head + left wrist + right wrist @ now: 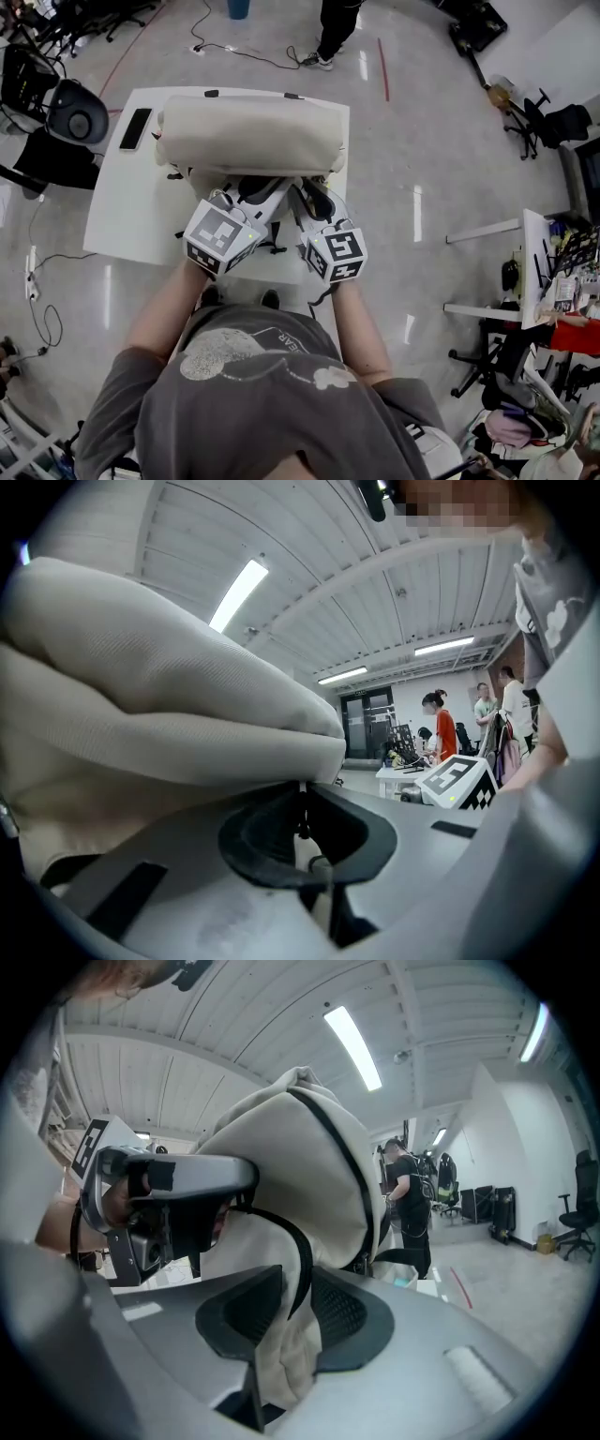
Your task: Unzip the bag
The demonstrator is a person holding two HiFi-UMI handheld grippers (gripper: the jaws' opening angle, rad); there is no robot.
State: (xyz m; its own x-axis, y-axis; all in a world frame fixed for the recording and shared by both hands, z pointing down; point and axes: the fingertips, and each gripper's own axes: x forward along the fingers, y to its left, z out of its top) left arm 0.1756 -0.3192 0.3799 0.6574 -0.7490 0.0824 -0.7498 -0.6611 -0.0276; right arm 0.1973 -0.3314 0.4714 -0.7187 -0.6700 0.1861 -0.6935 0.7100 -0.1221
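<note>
On the white counter [122,216] lies the cream bag [251,131], long side across, its near edge at our two grippers. Our left gripper [302,832] is clenched almost flat on a thin dark tab [301,810] hanging from the bag's seam, which we take for the zipper's pull. Our right gripper [291,1321] is clamped on a fold of the bag's cloth and its black trim [306,1265], just beside the left one. We see no gap in the bag anywhere, so we judge both holds set and the whole zipper run left to pull.
</note>
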